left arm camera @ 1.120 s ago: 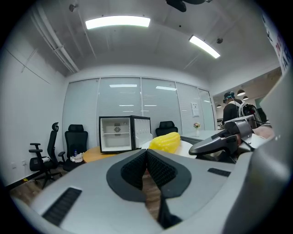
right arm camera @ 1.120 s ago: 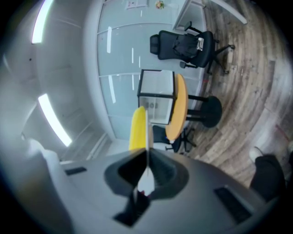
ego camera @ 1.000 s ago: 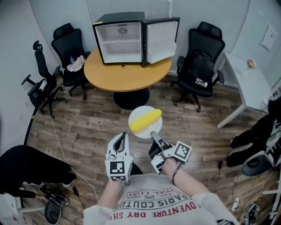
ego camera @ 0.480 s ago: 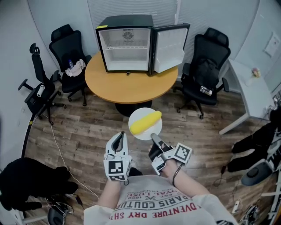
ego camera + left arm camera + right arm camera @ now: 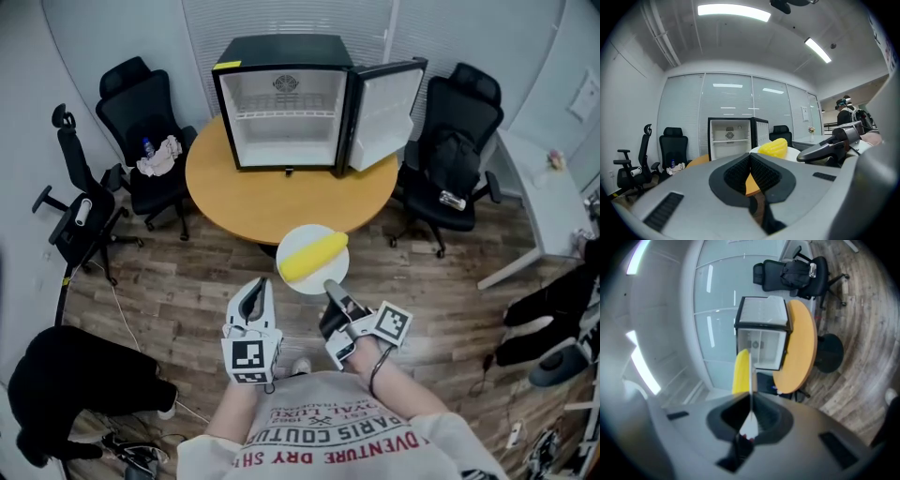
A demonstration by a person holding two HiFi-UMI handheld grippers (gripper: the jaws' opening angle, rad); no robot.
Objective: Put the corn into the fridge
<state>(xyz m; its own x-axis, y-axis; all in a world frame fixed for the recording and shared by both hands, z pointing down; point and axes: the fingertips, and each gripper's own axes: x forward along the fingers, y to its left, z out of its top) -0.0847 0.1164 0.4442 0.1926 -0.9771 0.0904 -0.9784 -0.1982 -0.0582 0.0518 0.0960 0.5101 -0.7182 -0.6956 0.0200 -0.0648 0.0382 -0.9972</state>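
A yellow corn cob point(image 5: 313, 256) lies on a small white plate point(image 5: 302, 281) held in the air in front of me. My right gripper point(image 5: 330, 287) is shut on the plate's near rim; in the right gripper view the plate point(image 5: 751, 376) shows edge-on between the jaws with the corn point(image 5: 741, 372) beside it. My left gripper point(image 5: 256, 302) is shut and holds nothing, left of the plate. The mini fridge point(image 5: 286, 101) stands on the round wooden table point(image 5: 291, 195) ahead, its door point(image 5: 382, 97) swung open to the right and its shelves bare. The fridge point(image 5: 730, 138) and corn point(image 5: 774, 147) also show in the left gripper view.
Black office chairs stand left point(image 5: 145, 122) and right point(image 5: 455, 155) of the table, another point(image 5: 75, 211) further left. A white desk point(image 5: 548, 202) is at the right. Dark bags point(image 5: 66, 394) lie on the wood floor at lower left.
The fridge and table have drawn closer and moved toward the centre of the head view. Both grippers and the plate with the corn keep the same pose in front of me.
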